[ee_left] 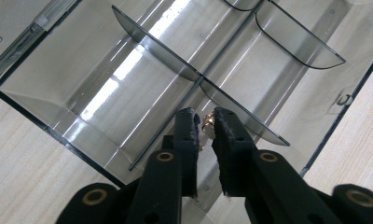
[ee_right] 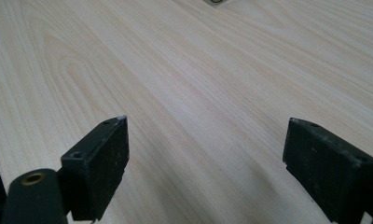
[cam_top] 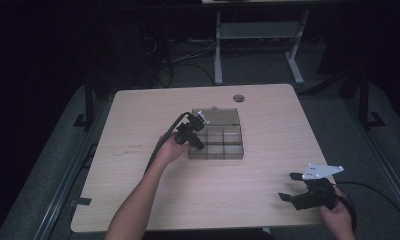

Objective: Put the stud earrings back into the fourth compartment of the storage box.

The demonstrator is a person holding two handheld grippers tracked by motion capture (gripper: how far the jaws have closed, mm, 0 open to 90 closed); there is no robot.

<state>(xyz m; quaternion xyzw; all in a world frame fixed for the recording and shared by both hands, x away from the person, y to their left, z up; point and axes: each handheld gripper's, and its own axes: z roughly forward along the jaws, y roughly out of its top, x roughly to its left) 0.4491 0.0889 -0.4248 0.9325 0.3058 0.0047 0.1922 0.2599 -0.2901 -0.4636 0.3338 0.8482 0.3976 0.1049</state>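
Note:
A clear smoky plastic box (cam_top: 223, 145) with several compartments sits mid-table, its lid (cam_top: 219, 116) laid open at the back. My left gripper (cam_top: 200, 144) hangs over the box's front-left corner. In the left gripper view its jaws (ee_left: 205, 116) stand a narrow slit apart above a compartment (ee_left: 82, 93) by a curved divider (ee_left: 156, 44). A tiny brass-coloured piece (ee_left: 208, 125) sits between the pads, and light shows in the slit below it. My right gripper (cam_top: 288, 186) rests near the table's front right corner, wide open (ee_right: 207, 125) over bare wood with nothing between its pads.
A dark round grommet (cam_top: 238, 98) sits in the wooden table (cam_top: 138, 165) near its far edge. White desk legs (cam_top: 218, 55) and cables stand on the floor beyond. The left forearm (cam_top: 138, 200) crosses the front of the table.

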